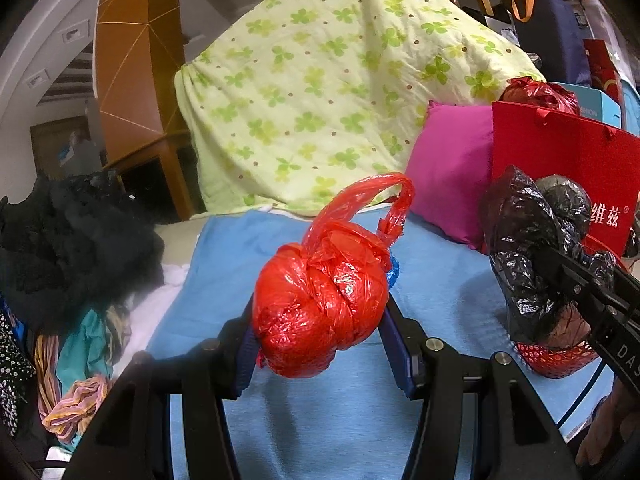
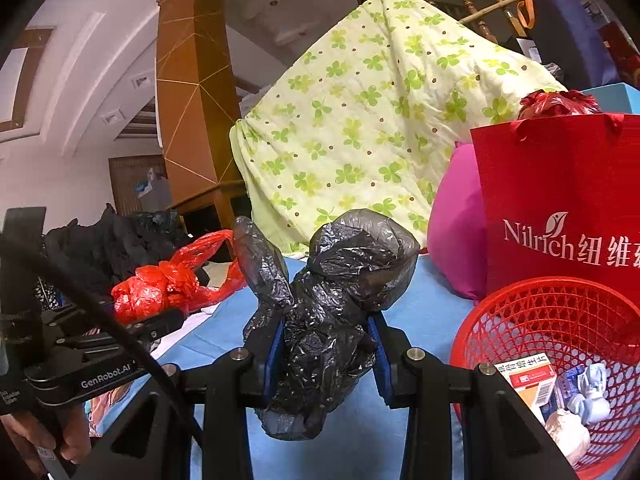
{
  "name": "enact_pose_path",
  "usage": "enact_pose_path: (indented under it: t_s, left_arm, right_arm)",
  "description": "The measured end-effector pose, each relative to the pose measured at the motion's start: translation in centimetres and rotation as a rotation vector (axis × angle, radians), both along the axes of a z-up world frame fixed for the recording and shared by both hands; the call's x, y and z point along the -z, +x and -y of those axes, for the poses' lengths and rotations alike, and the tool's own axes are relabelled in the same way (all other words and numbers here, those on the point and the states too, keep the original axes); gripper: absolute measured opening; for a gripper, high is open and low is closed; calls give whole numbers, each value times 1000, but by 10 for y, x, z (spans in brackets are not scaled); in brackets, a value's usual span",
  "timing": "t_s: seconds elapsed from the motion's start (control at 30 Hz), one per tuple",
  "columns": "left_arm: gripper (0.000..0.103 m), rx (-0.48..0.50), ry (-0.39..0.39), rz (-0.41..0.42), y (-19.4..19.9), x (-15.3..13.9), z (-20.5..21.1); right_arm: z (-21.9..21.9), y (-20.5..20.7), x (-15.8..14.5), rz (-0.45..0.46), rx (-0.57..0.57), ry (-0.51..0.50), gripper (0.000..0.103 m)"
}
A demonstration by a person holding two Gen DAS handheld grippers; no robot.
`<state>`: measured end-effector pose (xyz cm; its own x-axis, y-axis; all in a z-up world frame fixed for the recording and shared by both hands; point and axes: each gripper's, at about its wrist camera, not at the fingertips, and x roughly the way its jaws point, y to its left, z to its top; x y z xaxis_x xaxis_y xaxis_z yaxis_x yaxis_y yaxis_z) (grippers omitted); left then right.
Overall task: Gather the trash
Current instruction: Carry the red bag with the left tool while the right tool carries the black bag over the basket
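My left gripper is shut on a knotted red plastic bag and holds it above the blue bed sheet. My right gripper is shut on a crumpled black plastic bag, also above the sheet. A red mesh waste basket stands to the right of the black bag, holding a small carton and crumpled paper. In the left wrist view the right gripper with the black bag hangs over the basket. In the right wrist view the left gripper holds the red bag at left.
A red paper gift bag with another red plastic bag inside stands behind the basket. A pink pillow and a green clover-print quilt lie behind. Dark clothes pile up at left.
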<state>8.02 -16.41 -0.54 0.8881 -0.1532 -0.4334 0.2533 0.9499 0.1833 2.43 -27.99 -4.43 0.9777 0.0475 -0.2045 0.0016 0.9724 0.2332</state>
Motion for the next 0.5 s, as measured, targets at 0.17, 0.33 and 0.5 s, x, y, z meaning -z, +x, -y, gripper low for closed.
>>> enact_pose_path:
  t_s: [0.17,0.33,0.5]
  left_arm:
    - [57,9,5,-7,0,1,4]
    - [57,19,13,-11,-1,3,8]
    - [57,29,23,-9,-3,2,14]
  right_arm:
    - [1,-4,0,2,6,-1,40]
    - [6,-10,-2,9,20,0,40]
    - [15,-16,-3,15,38,7,40]
